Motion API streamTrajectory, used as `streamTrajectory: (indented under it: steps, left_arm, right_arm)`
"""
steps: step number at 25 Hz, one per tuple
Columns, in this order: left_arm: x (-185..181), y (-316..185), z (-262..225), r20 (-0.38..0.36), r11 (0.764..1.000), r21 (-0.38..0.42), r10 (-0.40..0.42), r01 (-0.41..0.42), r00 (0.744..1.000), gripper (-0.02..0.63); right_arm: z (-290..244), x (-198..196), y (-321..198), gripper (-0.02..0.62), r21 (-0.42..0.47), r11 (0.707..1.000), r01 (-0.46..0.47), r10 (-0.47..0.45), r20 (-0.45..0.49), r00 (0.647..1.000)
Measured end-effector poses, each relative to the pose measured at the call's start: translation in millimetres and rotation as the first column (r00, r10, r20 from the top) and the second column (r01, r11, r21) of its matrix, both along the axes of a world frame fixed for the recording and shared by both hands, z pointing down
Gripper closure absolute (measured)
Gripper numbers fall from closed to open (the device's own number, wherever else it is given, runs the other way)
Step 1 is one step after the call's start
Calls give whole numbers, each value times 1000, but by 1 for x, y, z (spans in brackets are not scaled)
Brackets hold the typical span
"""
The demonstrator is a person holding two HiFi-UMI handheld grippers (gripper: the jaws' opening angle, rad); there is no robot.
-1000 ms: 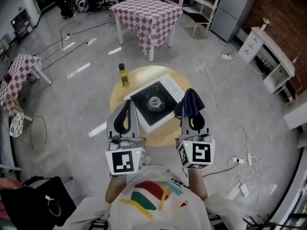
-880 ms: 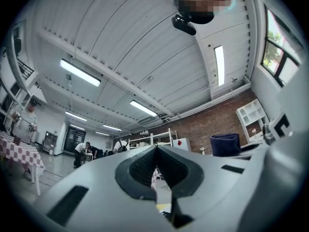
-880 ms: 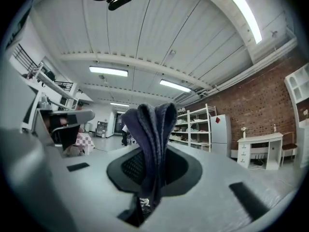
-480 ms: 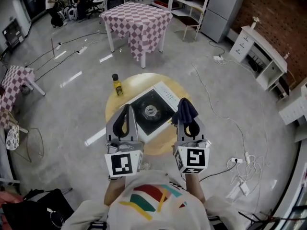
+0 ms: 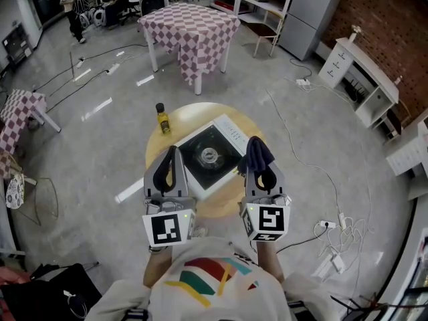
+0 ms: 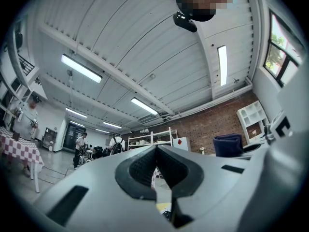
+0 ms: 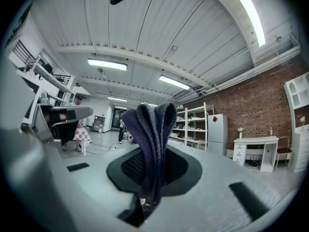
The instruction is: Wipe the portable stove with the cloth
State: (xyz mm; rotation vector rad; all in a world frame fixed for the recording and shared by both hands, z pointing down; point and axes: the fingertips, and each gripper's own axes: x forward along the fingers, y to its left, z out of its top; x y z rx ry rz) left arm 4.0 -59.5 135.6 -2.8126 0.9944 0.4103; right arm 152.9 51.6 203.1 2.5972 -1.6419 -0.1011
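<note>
The portable stove (image 5: pixel 212 155), white with a black top and a round burner, lies at a slant on a round wooden table (image 5: pixel 160 150). A dark blue cloth (image 5: pixel 257 152) sticks up out of my right gripper (image 5: pixel 261 160), whose jaws are shut on it; in the right gripper view the folded cloth (image 7: pixel 150 144) rises between the pads. My left gripper (image 5: pixel 170 158) is held beside it at the stove's near left, jaws shut with nothing between them. Both grippers point up and away, above the table's near edge.
A yellow bottle (image 5: pixel 161 120) with a black cap stands on the table's far left edge. A table with a checked cloth (image 5: pixel 190 25) is behind, another one (image 5: pixel 15 118) at the left. Cables and a power strip (image 5: pixel 326 225) lie on the floor at the right.
The view has shifted a little, so the table and stove sit slightly higher and to the left. Both grippers keep their pose, and the cloth stays clamped.
</note>
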Motion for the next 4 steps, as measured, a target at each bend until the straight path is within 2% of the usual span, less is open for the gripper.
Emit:
streamTrajectory:
  steps: [4]
  left_arm:
    - [0, 4, 0, -2, 1000, 2, 0, 0, 1000, 601]
  right_arm:
    - [1, 1, 4, 563, -4, 1000, -3, 3, 1, 1000]
